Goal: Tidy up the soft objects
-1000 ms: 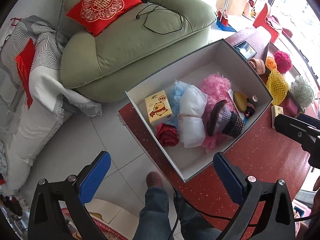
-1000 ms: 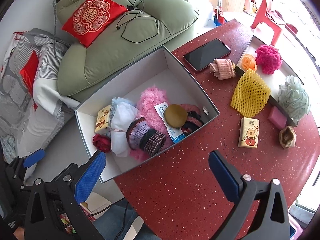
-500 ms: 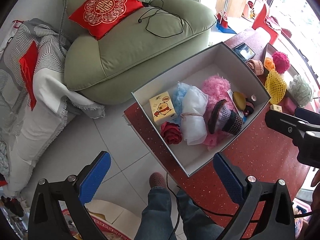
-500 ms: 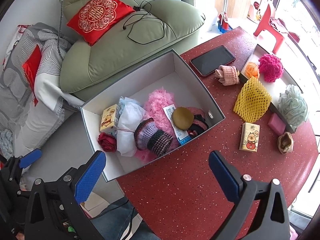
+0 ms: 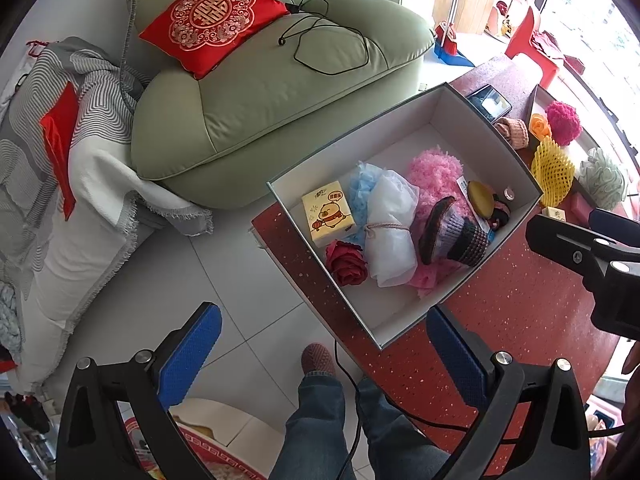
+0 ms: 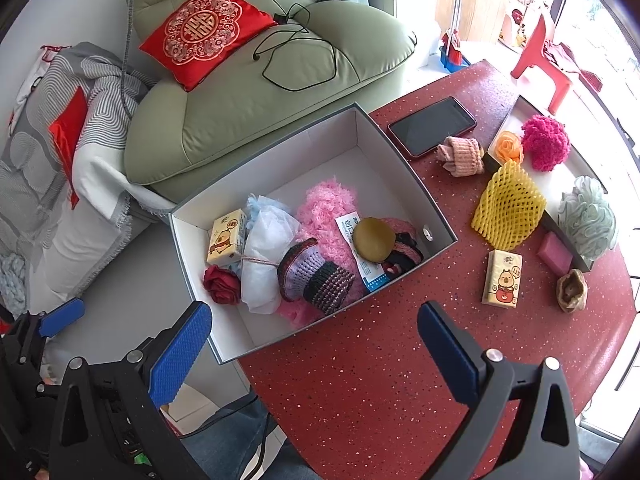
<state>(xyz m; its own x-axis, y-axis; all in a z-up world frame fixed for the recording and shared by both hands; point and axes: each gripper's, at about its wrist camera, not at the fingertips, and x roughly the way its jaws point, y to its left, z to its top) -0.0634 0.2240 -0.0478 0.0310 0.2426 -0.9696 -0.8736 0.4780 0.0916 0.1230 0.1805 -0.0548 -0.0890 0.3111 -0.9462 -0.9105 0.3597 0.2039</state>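
Both grippers, left point(image 5: 324, 354) & right point(image 6: 314, 344), w/ jaws spread wide, holding nothing. Box point(image 6: 400, 160) on red surface point(image 6: 380, 380) holds soft items; yellow net point(image 6: 508, 210) & sponge point(image 6: 588, 220) lie outside it.

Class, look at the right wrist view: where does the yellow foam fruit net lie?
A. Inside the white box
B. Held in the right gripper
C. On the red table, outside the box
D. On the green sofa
C: the yellow foam net lies on the red table, right of the white box, while the right gripper is open and empty.
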